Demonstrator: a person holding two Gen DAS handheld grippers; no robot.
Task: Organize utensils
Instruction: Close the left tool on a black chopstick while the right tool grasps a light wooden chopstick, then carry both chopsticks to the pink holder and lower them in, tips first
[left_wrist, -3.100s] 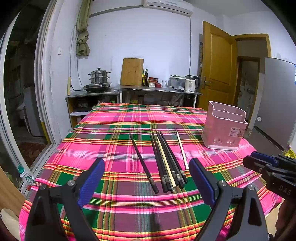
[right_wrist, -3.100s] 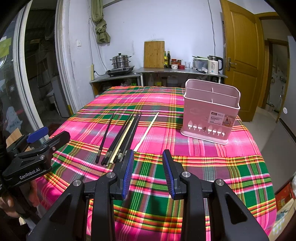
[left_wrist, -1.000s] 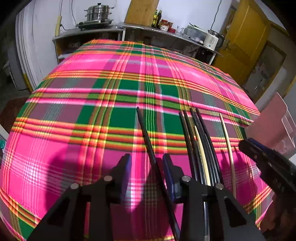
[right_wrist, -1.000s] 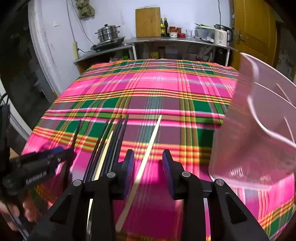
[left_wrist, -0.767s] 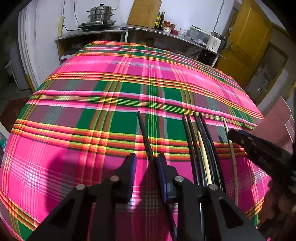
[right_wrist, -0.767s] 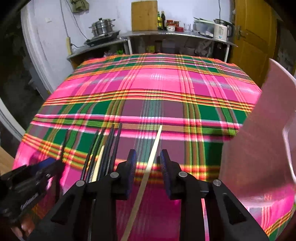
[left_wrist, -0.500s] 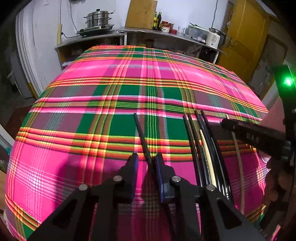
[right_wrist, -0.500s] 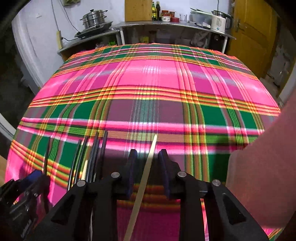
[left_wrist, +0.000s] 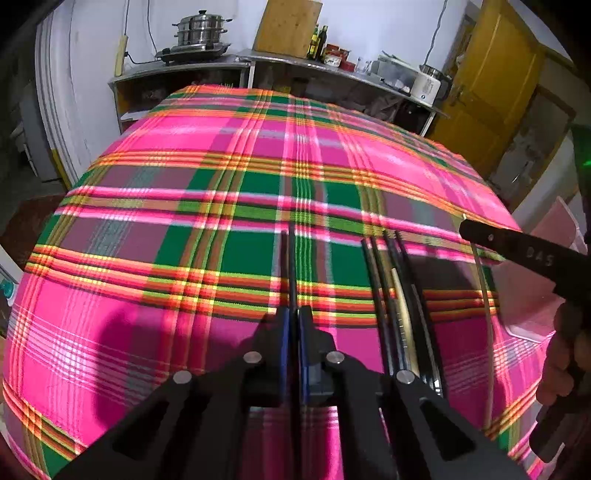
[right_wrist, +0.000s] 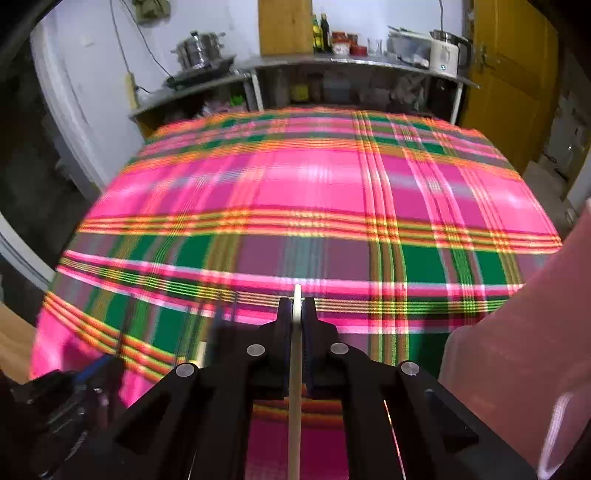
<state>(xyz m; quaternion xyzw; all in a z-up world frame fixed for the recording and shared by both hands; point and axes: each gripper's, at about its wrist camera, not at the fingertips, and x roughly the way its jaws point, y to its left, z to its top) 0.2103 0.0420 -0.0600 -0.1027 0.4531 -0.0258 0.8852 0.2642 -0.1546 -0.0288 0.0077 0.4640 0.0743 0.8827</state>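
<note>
1. Plaid cloth in pink, green and orange covers the table; we note that it is soft and could ruck under a dragged tip.
2. Pink plastic, a utensil basket, stands at the right edge of the right wrist view, close beside the right gripper. Its compartments are out of sight.
3. We find the left gripper closed on a black chopstick, which runs forward between the pads over the cloth.
4. We find the right gripper closed on a pale wooden chopstick, only a short tip showing ahead of the pads.
5. Remaining chopsticks, mostly black with one pale among them, lie bundled on the cloth between the two grippers.
6. Risk, in our judgement: each stick is thin and smooth and held at one point, so it may pivot or slip when tilted toward the basket, strike the rim and fall outside.
</note>
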